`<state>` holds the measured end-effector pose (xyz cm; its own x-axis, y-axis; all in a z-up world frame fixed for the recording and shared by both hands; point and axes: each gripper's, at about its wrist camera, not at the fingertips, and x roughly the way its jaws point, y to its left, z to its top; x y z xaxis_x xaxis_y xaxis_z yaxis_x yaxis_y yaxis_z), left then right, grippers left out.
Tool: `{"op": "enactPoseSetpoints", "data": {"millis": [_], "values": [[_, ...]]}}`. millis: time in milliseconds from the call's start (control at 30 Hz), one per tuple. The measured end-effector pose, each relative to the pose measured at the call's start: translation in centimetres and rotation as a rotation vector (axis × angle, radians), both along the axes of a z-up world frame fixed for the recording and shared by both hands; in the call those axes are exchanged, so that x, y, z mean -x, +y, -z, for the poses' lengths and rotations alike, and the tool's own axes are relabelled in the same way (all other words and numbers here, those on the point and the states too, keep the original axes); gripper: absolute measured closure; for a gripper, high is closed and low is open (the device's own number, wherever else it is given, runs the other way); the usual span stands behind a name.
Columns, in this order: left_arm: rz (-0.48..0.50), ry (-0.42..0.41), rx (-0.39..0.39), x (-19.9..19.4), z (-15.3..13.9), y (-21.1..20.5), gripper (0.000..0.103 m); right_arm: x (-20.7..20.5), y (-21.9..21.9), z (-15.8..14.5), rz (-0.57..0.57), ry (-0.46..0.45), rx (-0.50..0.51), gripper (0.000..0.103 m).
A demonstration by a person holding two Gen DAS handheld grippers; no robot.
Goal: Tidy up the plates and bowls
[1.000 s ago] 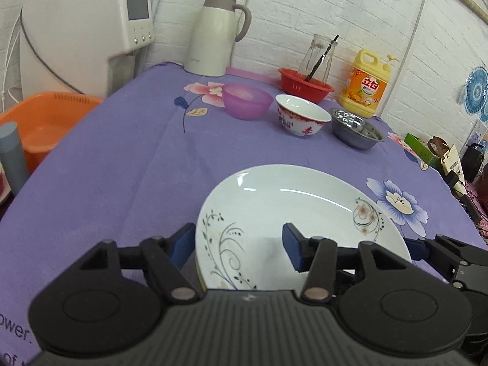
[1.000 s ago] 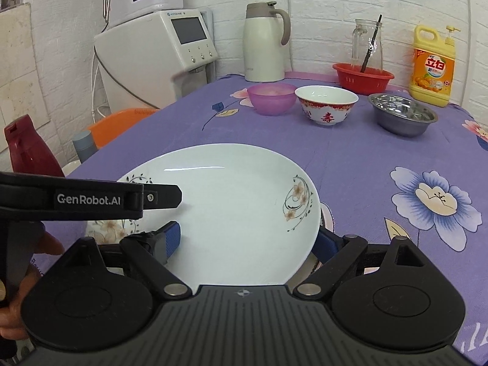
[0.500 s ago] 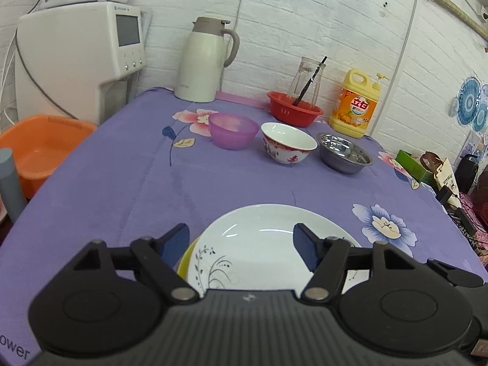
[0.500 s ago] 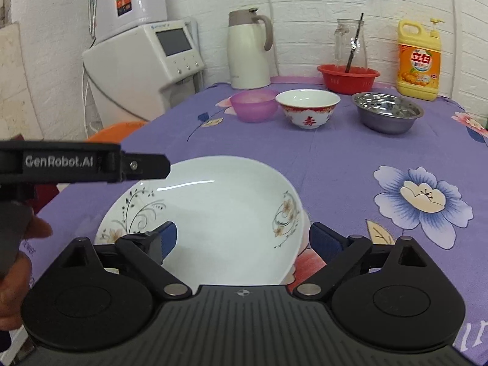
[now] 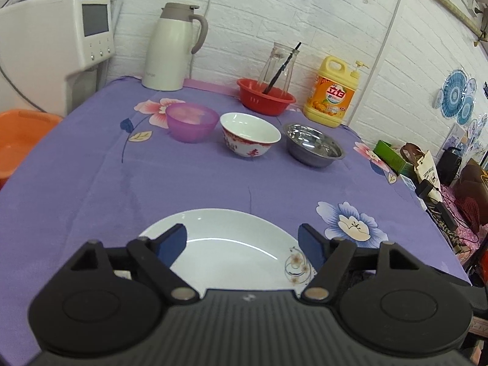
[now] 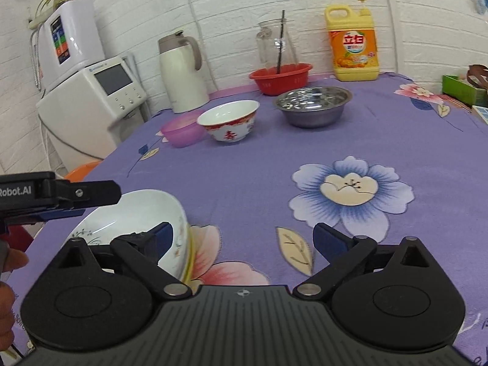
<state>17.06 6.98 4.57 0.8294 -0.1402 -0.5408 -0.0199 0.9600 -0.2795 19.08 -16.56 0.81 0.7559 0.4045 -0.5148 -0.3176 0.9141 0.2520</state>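
Two gripper units agape; one plate; three bowls.

white plate flat on cloth | three bowls upright, rowed behind

Both wrist cams low, close over table, facing back wall; both see, roughly, same bowl row.

We see plate nearest us on table; three bowls in row behind: plastic bowl left, ceramic bowl middle, steel bowl right. Basin, kettle, detergent bottle along wall.
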Motion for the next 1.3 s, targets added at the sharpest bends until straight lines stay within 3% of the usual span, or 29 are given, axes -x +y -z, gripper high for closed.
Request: {"op": "enactPoseSetpoints", "data": {"millis": [267, 533, 800, 1033, 1167, 1300], "values": [[0.045, 0.024, -0.035, -2.5, 0.1, -3.3, 0.029, -1.5, -3.8, 0.6, 0.081, 0.029, -0.02, 0.0], [0.081, 0.046, -0.052, -4.5, 0.4, -5.3, 0.029, -3.0, -5.2, 0.9, 0.085, 0.051, -0.007, 0.0], [0.086, 0.069, -0.047, -6.1, 0.9, -4.9, 0.029, -5.9, -4.8, -0.2, 0.059, 0.032, 0.076, 0.0], [0.098, 0.067, -0.042, -7.4, 0.7, -3.8, 0.028, -14.0, -4.3, -3.3, 0.049, 0.01, 0.142, 0.0], [0.093, 0.063, -0.037, -7.9, 0.5, -2.6, 0.028, -21.2, -4.0, -4.3, 0.098, 0.053, 0.159, 0.0], [0.079, 0.063, -0.017, -8.6, 0.4, -1.2, 0.028, -27.8, -3.2, -3.1, 0.146, 0.135, 0.205, 0.0]]}}
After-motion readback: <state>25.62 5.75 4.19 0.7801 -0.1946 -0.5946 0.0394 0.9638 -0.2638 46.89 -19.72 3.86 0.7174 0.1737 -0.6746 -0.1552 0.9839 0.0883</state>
